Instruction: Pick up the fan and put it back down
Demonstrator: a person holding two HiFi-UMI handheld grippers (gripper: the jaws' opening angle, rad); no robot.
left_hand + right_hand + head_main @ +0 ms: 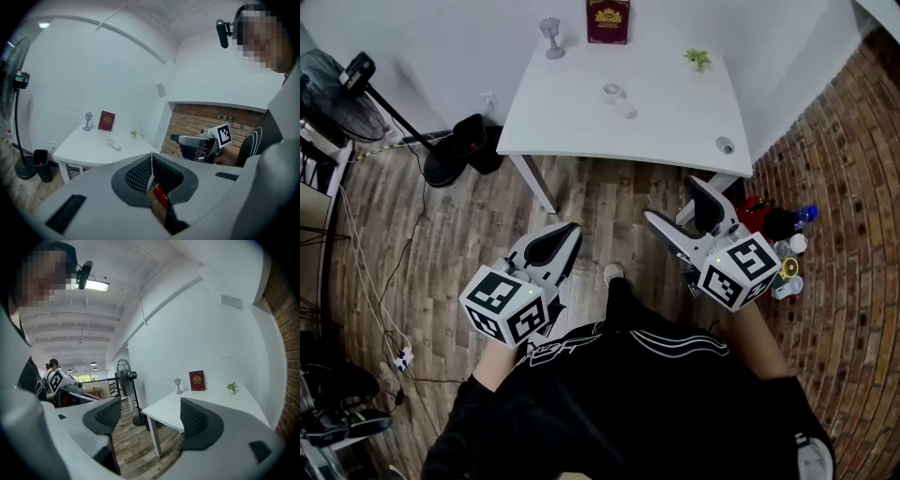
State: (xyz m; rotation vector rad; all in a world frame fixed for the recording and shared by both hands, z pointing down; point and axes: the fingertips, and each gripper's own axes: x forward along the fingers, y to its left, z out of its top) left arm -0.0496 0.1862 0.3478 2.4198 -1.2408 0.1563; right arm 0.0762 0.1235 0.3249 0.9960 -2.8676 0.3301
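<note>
Left gripper (567, 230): nearest me, jaws pressed together with nothing between them.
Right gripper (672, 200): jaws spread wide and empty. Through them I see only floor and the counter's corner.
Fan (337, 103): standing on the wooden floor at far left — beside the counter, well apart from both grippers.
Counter (581, 127): white, carrying a red book (607, 21) and a small plant (697, 59).

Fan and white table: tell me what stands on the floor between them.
A black bin stands between the fan and the white table, beside the fan's base. The head view shows it, and so does the left gripper view.
</note>
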